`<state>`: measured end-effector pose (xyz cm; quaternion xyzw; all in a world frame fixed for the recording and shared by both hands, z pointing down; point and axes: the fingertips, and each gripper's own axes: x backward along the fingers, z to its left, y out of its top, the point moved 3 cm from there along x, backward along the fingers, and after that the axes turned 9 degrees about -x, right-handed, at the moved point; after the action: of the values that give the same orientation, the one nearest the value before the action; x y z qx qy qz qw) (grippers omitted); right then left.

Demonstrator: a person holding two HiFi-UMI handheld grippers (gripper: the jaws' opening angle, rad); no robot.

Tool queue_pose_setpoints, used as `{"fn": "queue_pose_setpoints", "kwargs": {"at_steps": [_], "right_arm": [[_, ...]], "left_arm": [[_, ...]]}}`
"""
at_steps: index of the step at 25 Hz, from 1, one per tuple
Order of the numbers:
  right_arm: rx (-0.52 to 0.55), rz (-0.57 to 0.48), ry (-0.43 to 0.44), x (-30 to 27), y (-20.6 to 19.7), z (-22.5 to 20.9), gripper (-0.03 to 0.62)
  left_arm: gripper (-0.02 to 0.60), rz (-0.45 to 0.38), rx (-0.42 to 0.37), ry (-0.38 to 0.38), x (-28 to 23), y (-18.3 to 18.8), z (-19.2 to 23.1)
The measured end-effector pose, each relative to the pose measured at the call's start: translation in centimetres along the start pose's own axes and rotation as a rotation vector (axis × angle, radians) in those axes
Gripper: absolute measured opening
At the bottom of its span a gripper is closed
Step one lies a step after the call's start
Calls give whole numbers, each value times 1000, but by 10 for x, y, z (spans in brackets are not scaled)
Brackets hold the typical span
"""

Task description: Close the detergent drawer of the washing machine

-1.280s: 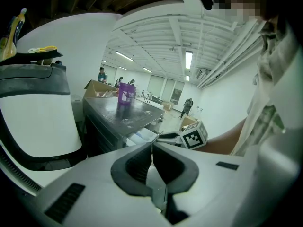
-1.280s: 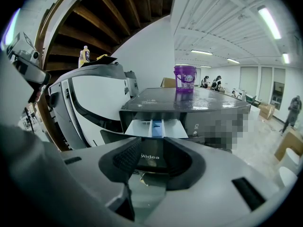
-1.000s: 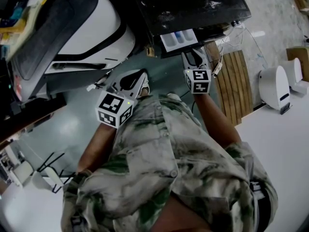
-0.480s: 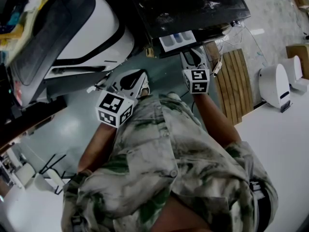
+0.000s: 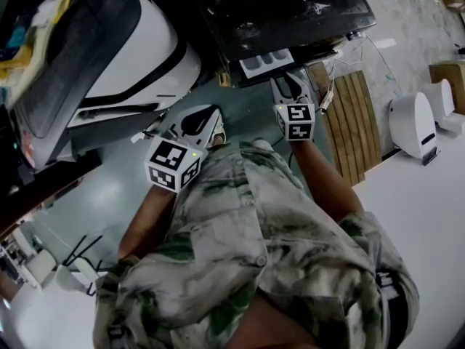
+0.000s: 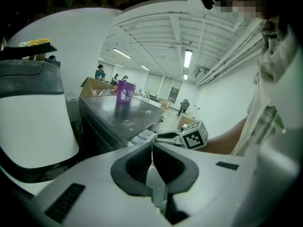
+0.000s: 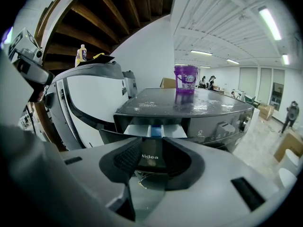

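The dark washing machine [image 5: 290, 13] has its detergent drawer [image 5: 265, 62] standing a short way out of the front. In the right gripper view the drawer [image 7: 156, 129] shows white compartments with a blue one in the middle. Its dark front panel [image 7: 150, 159] sits between the wide jaws of my right gripper [image 7: 152, 150], which are closing a little without the pads pressing on it. From the head view my right gripper [image 5: 289, 86] is right at the drawer's front. My left gripper [image 5: 196, 122] hangs lower left, away from the machine; its jaws [image 6: 152, 148] are shut on nothing.
A purple tub [image 7: 185, 79] stands on the washer's top. A large white and dark appliance [image 5: 123, 57] fills the left. A slatted wooden panel [image 5: 352, 122] and a white device [image 5: 413, 128] lie to the right. People stand far off in the hall.
The drawer has slid further into the machine, with less of its compartments showing. My right gripper followed it slightly toward the washer. The left gripper stayed where it was.
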<state>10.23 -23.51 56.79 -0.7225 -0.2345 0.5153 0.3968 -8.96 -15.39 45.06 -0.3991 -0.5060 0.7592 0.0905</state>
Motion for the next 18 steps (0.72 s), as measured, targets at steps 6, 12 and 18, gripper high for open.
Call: {"fn": "queue_pose_setpoints", "kwargs": {"at_steps": [6,12,18], "right_arm": [[-6,0,-11,-4,4,2,152],[-13,-6,-22,-10,10,3,152],[-19,-18,-37,-19,18,5,152]], "left_arm": [[26,5,1,-17,-1,2,12],[26,7,-16,-44,-7,9,21],[26,14,-32,-66,-10,14,31]]}}
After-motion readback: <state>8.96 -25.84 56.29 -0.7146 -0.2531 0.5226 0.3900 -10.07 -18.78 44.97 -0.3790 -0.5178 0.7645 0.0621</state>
